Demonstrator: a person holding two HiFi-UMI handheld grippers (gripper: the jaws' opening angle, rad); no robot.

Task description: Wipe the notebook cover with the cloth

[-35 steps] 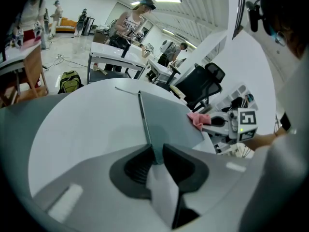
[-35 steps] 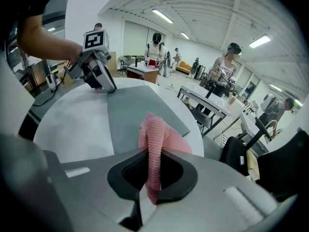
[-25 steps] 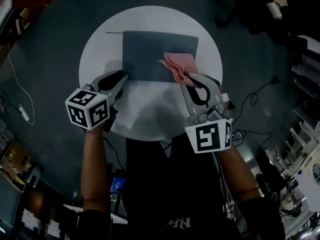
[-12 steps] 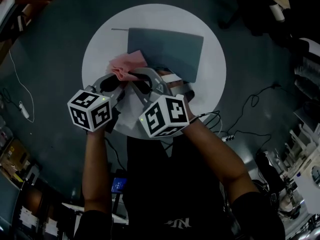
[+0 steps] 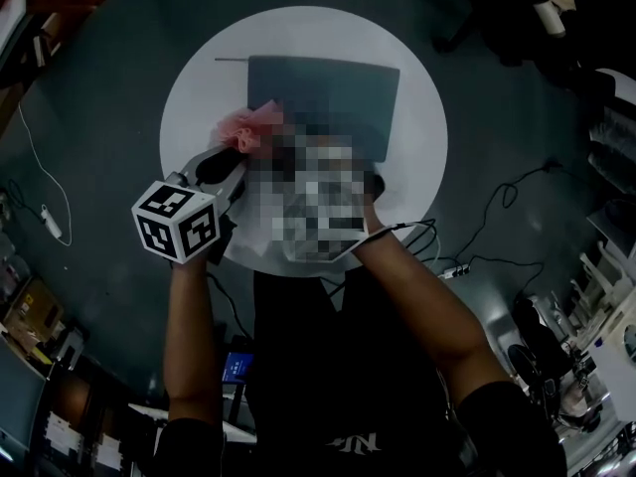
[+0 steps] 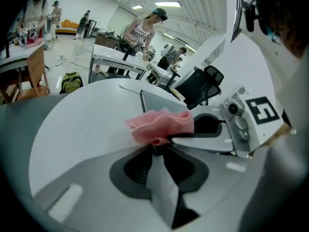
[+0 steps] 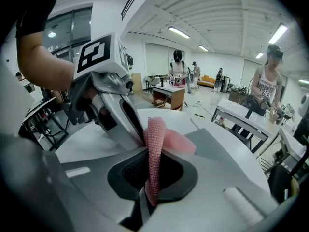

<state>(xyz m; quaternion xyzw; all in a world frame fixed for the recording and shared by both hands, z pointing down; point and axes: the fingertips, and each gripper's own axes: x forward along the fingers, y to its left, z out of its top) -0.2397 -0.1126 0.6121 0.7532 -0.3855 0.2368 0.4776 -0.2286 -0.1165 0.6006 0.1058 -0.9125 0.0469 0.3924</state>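
The right hand-held gripper (image 7: 150, 153) pinches the cloth (image 5: 248, 127) at the lower left corner of the notebook (image 5: 338, 92), which stretches right. The left hand-held gripper (image 6: 157, 149) is pressed together.

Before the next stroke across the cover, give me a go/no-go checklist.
1. Cloth clamped in right gripper: ok, jaws shut on it.
2. Cloth on notebook: ok, bunched at its near left corner.
3. Left gripper steadying notebook: cannot tell; jaws together, cloth hides what the tips pinch.
4. Grippers clear of each other: not ok, the right gripper's jaw sits right beside the left tips.
5. Notebook within the table rim: ok.
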